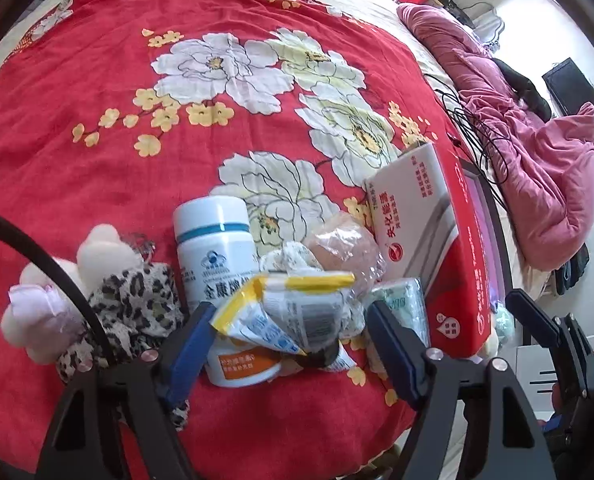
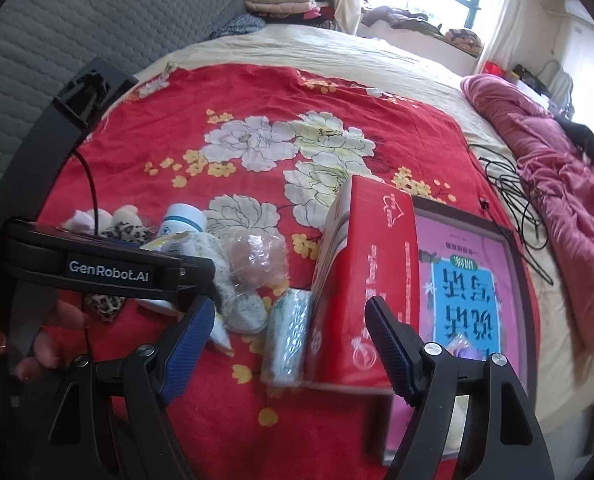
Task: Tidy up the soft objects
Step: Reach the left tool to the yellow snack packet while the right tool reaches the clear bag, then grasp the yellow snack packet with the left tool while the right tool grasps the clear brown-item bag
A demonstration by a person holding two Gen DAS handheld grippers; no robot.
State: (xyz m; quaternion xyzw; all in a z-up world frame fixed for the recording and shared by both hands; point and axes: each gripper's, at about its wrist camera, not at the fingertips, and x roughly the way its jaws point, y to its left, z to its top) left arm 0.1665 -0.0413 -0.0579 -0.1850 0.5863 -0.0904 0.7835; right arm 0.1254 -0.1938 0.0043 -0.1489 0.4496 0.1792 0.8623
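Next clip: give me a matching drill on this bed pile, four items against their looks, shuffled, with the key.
Items:
1. bottle
2. box
3. plush toy
4. crumpled packet

Looks:
A. leopard print with pale fluffy parts
B. white with a teal band
C. yellow-edged, between the open left gripper fingers
D. red, standing on edge

Pairs: 1-B, 2-D, 3-A, 4-C

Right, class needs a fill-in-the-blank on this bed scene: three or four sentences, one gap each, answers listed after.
1. The clutter lies on a floral blanket whose ground colour is ____.
2. The white bottle has a ____ band below its cap.
3. The soft toy left of the bottle wears ____-print fabric.
4. The red box stands beside a framed picture with a ____ border.

Answers: red; blue; leopard; pink
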